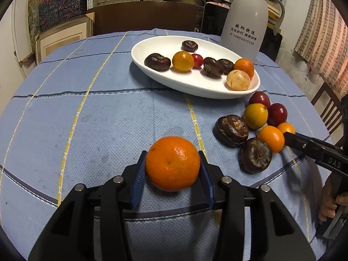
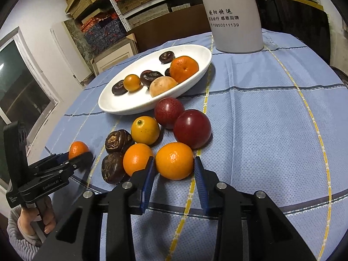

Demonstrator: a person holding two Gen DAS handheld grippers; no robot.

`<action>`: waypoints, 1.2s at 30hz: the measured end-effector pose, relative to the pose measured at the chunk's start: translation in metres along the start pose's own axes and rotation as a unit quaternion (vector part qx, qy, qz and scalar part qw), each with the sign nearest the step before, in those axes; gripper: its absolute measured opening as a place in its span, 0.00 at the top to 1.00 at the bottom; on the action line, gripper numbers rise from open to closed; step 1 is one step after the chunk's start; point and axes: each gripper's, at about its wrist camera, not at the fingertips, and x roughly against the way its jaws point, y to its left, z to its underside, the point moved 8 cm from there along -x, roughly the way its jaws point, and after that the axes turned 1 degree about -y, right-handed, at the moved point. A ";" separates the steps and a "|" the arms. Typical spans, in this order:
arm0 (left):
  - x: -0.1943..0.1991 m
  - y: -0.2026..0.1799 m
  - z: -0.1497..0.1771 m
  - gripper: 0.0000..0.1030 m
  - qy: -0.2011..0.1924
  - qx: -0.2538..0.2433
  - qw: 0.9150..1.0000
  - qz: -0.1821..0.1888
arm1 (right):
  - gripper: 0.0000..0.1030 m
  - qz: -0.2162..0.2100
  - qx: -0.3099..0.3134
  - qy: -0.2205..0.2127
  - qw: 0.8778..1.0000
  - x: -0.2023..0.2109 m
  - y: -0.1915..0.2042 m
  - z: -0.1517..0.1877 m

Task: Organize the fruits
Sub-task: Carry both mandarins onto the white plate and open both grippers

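Note:
My left gripper (image 1: 173, 163) is shut on an orange mandarin (image 1: 173, 163), held just above the blue cloth; it also shows in the right wrist view (image 2: 78, 149). My right gripper (image 2: 174, 162) has its blue pads on either side of a small orange fruit (image 2: 174, 161), touching or nearly touching it. Around it lie another orange (image 2: 138, 158), a yellow citrus (image 2: 145, 130), two dark red plums (image 2: 192, 128) and two brown water chestnuts (image 2: 118, 141). A white oval dish (image 1: 165, 80) holds several fruits and chestnuts.
A tall white thermos jug (image 1: 245, 19) stands behind the dish at the table's far side. The round table has a blue checked cloth (image 1: 97, 113). Shelves with boxes stand behind it and a wooden chair (image 1: 328, 106) at the right.

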 end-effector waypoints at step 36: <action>-0.048 0.009 -0.124 0.42 -0.035 0.018 0.999 0.020 | 0.54 0.008 0.077 -0.054 0.996 -0.036 0.078 -0.084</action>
